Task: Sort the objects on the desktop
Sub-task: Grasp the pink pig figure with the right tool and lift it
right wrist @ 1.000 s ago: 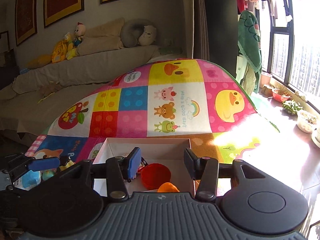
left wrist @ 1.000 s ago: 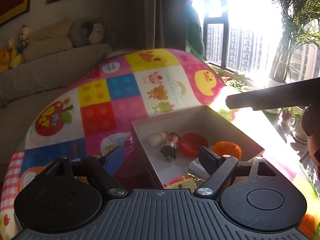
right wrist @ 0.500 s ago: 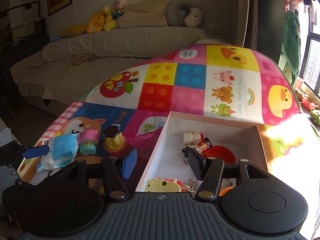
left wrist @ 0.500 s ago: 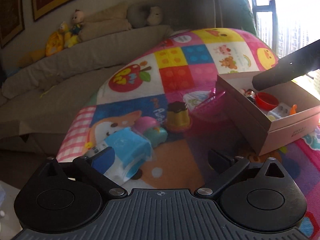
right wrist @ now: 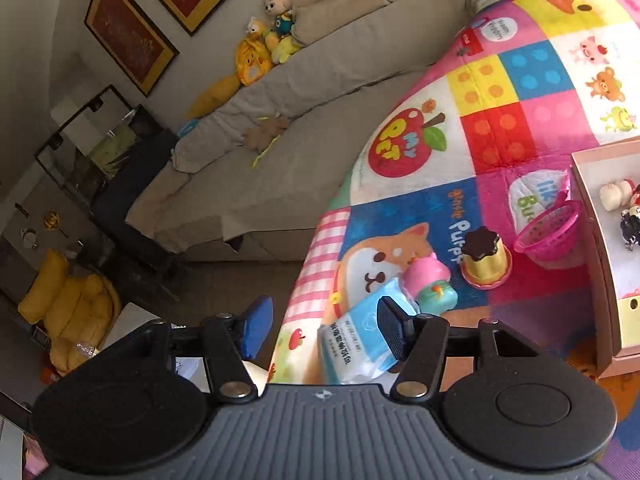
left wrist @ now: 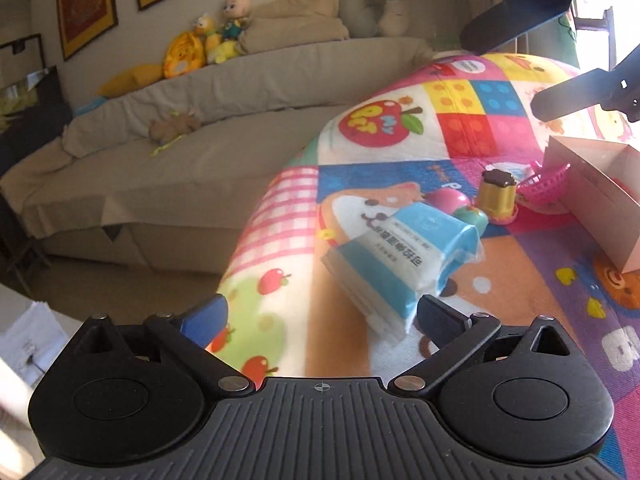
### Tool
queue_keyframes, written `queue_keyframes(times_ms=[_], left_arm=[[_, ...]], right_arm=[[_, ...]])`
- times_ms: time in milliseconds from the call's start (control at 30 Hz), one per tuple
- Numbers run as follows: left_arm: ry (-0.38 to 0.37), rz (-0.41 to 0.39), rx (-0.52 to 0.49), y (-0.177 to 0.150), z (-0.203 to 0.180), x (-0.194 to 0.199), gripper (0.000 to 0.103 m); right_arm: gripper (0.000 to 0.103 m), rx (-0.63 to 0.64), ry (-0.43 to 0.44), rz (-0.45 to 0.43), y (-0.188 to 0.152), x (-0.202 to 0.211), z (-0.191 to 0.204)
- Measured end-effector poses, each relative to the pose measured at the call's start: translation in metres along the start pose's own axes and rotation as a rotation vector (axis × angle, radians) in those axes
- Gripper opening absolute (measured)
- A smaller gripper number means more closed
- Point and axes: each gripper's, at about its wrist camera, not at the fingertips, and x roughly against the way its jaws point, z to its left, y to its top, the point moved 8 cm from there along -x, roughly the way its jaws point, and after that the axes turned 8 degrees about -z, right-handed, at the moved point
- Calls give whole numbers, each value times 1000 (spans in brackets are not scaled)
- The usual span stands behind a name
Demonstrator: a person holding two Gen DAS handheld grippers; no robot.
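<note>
In the left wrist view, the left gripper (left wrist: 322, 316) hangs low over the colourful play mat (left wrist: 472, 120) with its fingers spread wide and nothing between them. Just ahead of it lies a blue and white tissue pack (left wrist: 404, 258), flat on the mat, its long axis running from near the right finger up and away toward the right; its near end almost meets that finger, though contact cannot be judged. Just beyond the pack's far end sit a small pink and green toy (left wrist: 460, 206) and a yellow pudding toy (left wrist: 498, 196) with a brown top, standing upright. A pink basket (left wrist: 546, 186) lies tipped beside the wall of a cardboard box (left wrist: 592, 200) at the right edge. The two dark fingers of the right gripper (left wrist: 532, 68) cross the upper right corner, held apart above the mat. In the right wrist view, the right gripper (right wrist: 320, 330) has its jaws open wide and grips nothing; its blue-padded finger (right wrist: 256, 330) hangs past the mat's edge, and the dark one overlaps the tissue pack (right wrist: 360, 344), which points from the lower middle up toward the pink and green toy (right wrist: 430, 280). The pudding toy (right wrist: 484, 262) stands to the right, the basket (right wrist: 550, 232) leans against the box (right wrist: 596, 248), and small figures (right wrist: 618, 196) lie inside the box. A grey sofa (right wrist: 304, 92) with stuffed toys runs behind the mat.
</note>
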Motion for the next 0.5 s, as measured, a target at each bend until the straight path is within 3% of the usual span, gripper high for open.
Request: queue_keyframes(times_ms=[67, 133, 233, 400, 500], left_arm=[[15, -27, -7, 8, 16, 8, 103], [62, -58, -5, 19, 34, 12, 103], [137, -97, 8, 34, 55, 13, 103], [171, -154, 10, 60, 72, 17, 103], [135, -153, 63, 62, 68, 20, 103]], right_arm=[[71, 153, -92, -86, 6, 7, 6], [74, 307, -206, -160, 9, 10, 1], [75, 465, -336, -169, 7, 9, -22], [75, 450, -419, -69, -3, 13, -74], [75, 453, -434, -40, -9, 12, -88]])
